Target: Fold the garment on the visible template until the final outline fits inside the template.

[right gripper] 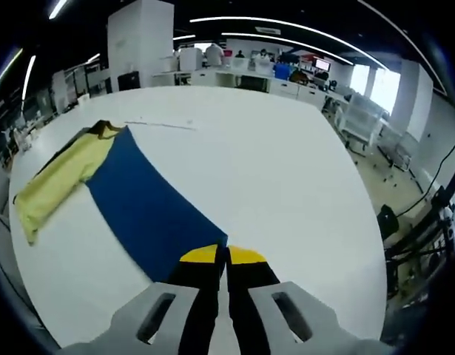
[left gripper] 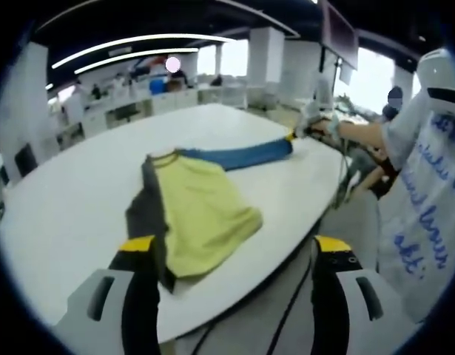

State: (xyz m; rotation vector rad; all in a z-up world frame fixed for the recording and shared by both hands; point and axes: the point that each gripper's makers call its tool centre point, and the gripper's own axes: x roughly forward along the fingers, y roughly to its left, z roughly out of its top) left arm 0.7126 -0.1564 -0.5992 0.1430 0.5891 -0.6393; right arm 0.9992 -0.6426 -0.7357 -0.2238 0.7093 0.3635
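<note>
While pinched, blue sleeve [right gripper: 149, 211] taut

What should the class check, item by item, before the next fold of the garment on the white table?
1. Right tool shut on the blue sleeve: ok.
2. Left tool open, holding nothing: ok.
3. Yellow garment on the white table: ok.
4. Sleeve stretched flat: ok.
5. Template outline on the table: cannot tell.
6. Garment folded to its final outline: not ok.

Left gripper [left gripper: 238, 248] open over table [left gripper: 79, 185] edge; right gripper [left gripper: 307, 127] stretching garment [left gripper: 205, 203] sleeve.
</note>
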